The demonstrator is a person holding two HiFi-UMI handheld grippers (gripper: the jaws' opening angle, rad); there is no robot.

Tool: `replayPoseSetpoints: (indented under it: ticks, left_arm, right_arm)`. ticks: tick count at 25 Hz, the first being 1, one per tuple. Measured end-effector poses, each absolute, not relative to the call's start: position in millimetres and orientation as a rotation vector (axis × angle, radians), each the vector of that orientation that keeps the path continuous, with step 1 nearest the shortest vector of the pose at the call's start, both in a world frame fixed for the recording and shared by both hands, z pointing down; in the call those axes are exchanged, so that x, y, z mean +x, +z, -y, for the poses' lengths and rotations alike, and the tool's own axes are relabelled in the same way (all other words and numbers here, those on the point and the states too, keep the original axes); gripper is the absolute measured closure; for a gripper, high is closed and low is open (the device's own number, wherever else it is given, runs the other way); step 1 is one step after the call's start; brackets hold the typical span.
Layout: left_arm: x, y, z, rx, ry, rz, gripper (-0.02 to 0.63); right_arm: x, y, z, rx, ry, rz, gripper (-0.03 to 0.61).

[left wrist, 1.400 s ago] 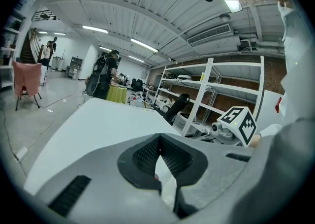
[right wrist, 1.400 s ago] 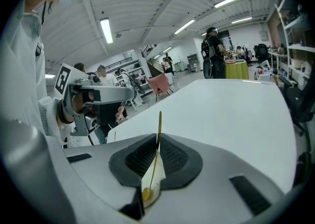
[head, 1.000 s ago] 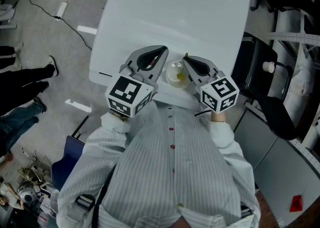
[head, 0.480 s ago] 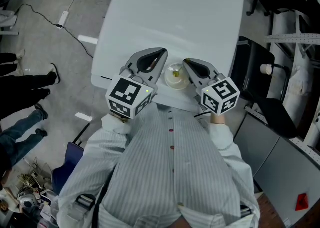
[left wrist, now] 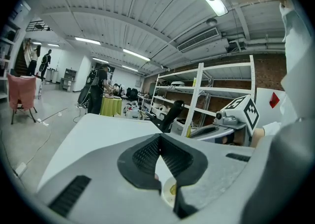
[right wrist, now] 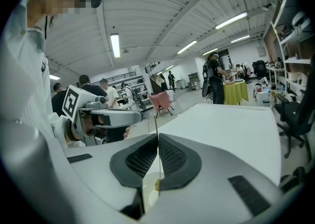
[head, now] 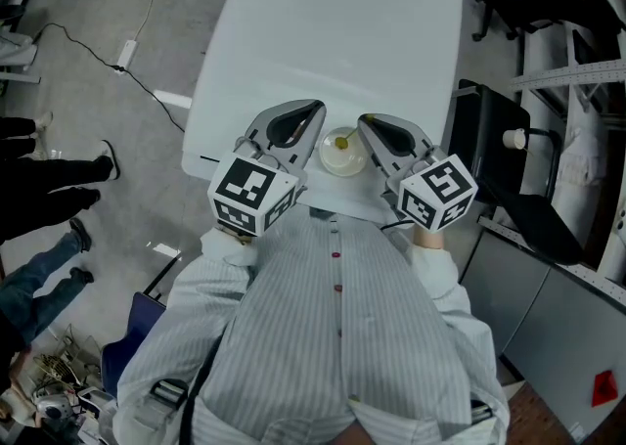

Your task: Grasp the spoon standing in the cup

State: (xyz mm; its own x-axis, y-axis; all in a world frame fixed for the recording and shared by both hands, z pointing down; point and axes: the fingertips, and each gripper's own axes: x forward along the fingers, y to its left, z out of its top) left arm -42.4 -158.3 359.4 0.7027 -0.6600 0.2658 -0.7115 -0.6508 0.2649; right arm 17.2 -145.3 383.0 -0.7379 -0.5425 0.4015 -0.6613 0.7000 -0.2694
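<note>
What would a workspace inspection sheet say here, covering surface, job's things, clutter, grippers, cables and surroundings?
Surface: white table.
Job's things: cup at the near edge; spoon in it, handle upright.
Clutter: nothing seen on the table.
Grippers: left gripper shut, empty, beside the cup; right gripper shut on the spoon handle.
Cables: one cable on the floor, left of the table.
Surroundings: bystanders' legs, black chair, shelving.

L tool (head: 320,106) closed, R tool (head: 361,119) pinched; side-by-side.

Smooth matt white table (head: 333,42); glossy white cup (head: 349,164).
</note>
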Motion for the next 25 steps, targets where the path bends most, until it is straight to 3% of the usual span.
replayPoseSetpoints:
  ticks: [15, 25]
  left_arm:
    - [-32.7, 335.0, 149.0, 2.627, 0.151, 1.064, 0.606]
    - [-31.6, 329.0, 147.4, 2.637, 0.138, 1.066, 0.606]
  right_arm:
    - [37.8, 308.1, 143.5, 1.194, 0.514, 2.796, 0.565]
    - [78.2, 274.3, 147.5, 1.417, 0.706, 2.921, 0.565]
